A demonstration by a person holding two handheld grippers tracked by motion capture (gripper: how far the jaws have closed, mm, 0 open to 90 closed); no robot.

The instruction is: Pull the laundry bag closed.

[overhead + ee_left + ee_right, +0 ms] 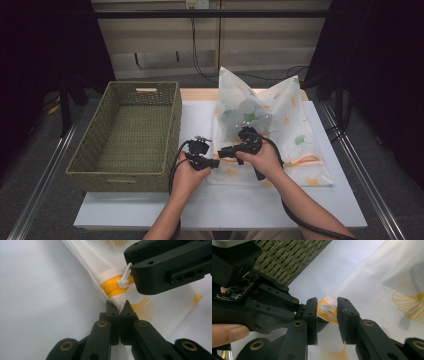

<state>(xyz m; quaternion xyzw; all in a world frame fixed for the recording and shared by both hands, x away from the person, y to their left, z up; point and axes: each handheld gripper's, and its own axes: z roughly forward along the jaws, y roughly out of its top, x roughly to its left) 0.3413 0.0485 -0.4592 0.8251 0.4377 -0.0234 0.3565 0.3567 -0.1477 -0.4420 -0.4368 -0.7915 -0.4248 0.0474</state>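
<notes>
A white mesh bag (272,120) printed with yellow and green leaves lies on the white table (225,205). An orange zipper (112,287) ends at its near left corner. My left gripper (215,163) is shut on that corner of the bag (87,260), the cloth pinched between its closed jaws (119,308). My right gripper (223,150) meets it from the right. Its jaws (327,303) stand a little apart, and the white zipper pull (326,307) spans the gap from pad to pad. In the left gripper view the pull (124,280) runs up against a jaw of the right gripper.
A woven green basket (172,125) stands with nothing in it at the left of the table, close beside both hands; its wall (287,255) is near in the right gripper view. An orange loop (305,160) lies on the bag's right side. Cables trail from both grippers.
</notes>
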